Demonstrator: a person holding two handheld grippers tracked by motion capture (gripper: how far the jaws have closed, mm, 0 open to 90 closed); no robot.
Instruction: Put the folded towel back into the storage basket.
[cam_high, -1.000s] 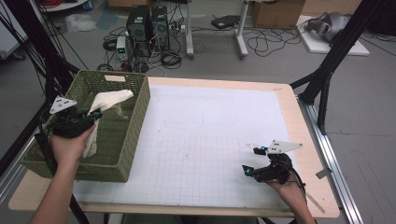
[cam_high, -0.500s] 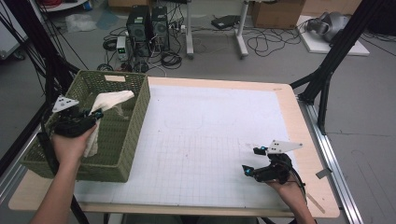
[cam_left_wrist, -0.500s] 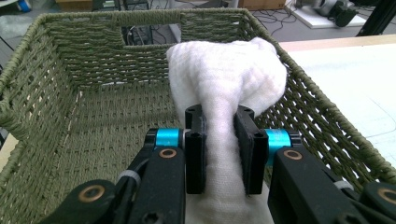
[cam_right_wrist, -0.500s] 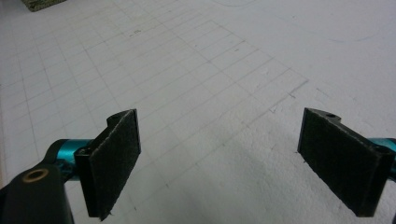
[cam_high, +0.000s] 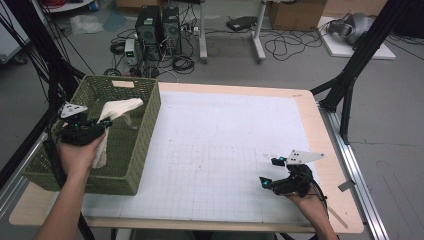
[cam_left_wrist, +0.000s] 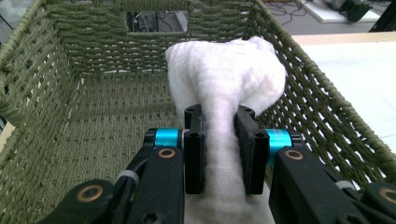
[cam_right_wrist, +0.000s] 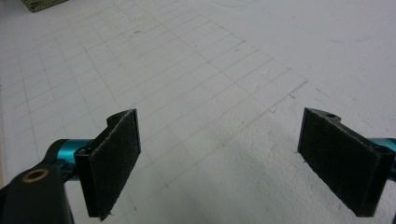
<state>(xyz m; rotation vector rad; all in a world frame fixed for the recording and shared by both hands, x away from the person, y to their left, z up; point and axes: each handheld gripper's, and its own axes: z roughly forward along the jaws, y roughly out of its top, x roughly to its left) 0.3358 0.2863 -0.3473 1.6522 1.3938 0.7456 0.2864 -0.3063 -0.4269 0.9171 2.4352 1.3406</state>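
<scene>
A white towel (cam_left_wrist: 224, 88) is pinched between the jaws of my left gripper (cam_left_wrist: 219, 144), which is shut on it above the inside of a green woven basket (cam_left_wrist: 74, 93). From the high view the towel (cam_high: 119, 109) drapes over the left gripper (cam_high: 97, 125) inside the basket (cam_high: 132, 155) at the table's left. My right gripper (cam_high: 270, 172) rests low on the white gridded mat (cam_high: 220, 150) near the front right, its jaws wide apart. In the right gripper view the right gripper (cam_right_wrist: 233, 158) holds nothing, with bare mat (cam_right_wrist: 210, 84) between its pads.
The basket's walls ring the left gripper on all sides. The wooden table edge (cam_high: 330, 145) runs along the right of the mat. Beyond the table, computer towers (cam_high: 157, 25) and cables lie on the floor, with black frame legs (cam_high: 350, 85) at the right.
</scene>
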